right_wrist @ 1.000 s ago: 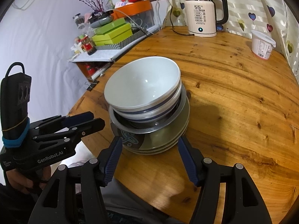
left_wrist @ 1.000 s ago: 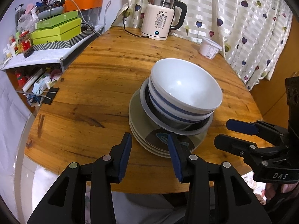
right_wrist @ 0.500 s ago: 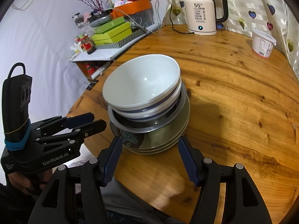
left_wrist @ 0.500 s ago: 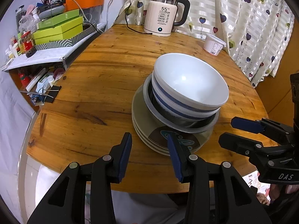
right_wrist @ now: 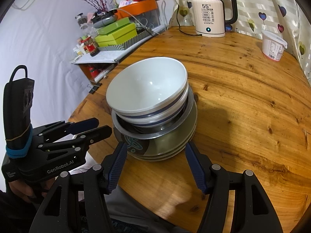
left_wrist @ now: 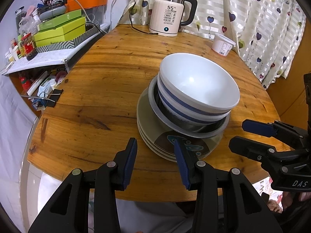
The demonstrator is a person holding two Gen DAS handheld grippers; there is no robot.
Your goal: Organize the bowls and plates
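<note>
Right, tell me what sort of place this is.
Probably a lived-in home dining corner: a round wooden table against a heart-patterned curtain, a cream electric kettle reading 55, and a cluttered side shelf with green boxes. Stacked white bowls and plates wait unsorted.

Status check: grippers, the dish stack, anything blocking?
Left gripper open, empty. Right gripper open, empty, short of the plates. White bowls nested in metal bowl atop plates. Nothing in the way.
</note>
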